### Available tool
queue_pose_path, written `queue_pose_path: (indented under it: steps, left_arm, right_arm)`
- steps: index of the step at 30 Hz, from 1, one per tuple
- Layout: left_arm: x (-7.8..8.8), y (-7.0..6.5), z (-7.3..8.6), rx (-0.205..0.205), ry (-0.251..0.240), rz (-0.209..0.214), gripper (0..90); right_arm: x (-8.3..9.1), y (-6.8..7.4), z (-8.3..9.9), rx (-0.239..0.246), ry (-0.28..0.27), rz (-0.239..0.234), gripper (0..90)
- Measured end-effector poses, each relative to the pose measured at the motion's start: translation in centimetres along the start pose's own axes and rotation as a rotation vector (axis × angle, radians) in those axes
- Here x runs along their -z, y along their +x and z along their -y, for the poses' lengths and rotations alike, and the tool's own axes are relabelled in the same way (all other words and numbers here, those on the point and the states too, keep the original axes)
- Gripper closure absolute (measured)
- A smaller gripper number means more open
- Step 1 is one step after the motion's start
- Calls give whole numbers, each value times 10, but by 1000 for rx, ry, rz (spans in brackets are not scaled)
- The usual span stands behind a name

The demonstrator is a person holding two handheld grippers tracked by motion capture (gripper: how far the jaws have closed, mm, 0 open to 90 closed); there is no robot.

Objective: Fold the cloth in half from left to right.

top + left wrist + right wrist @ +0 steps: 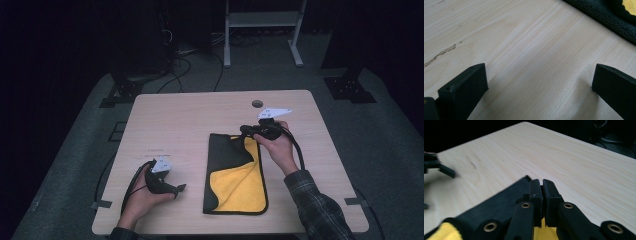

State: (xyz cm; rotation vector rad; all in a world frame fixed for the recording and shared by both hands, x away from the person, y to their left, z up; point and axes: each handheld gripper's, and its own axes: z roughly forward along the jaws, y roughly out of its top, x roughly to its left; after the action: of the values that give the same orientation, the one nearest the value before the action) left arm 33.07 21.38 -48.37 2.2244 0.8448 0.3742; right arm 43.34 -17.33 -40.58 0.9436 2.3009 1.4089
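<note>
A: Where does the cloth lie?

B: On the table, a little right of its middle and toward the person's edge. It is black on one face and yellow on the other, folded so a black flap covers the far left part and yellow shows below it. Its far right corner sits at the right gripper.

A: And what are that gripper's jaws doing?

B: In the right gripper view the right gripper has its jaws pressed together with only a thin slit between them, pinched on the cloth, whose black edge runs up to them and whose yellow face shows just below. The right hand holds it above the cloth's far right corner.

A: The other one?

B: The left gripper rests low by the table, to the left of the cloth and near its closer end, in the left hand. In the left gripper view its jaws stand wide apart with bare table between them; the cloth lies beyond them, untouched.
</note>
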Motion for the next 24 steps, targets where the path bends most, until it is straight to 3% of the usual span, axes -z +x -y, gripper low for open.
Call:
queue_pose_path:
  steps: [5,12,24]
  left_arm:
    - [0,0,0,1,0,-1,0]
    - [0,0,0,1,-1,-1,0]
    - [0,0,0,1,-1,-2,0]
  right_arm:
    - [1,-20,-1,-6,18,79,859]
    - [-4,-47,2,-26,58,144,859]
    - [-23,-69,30,-60,152,226,831]
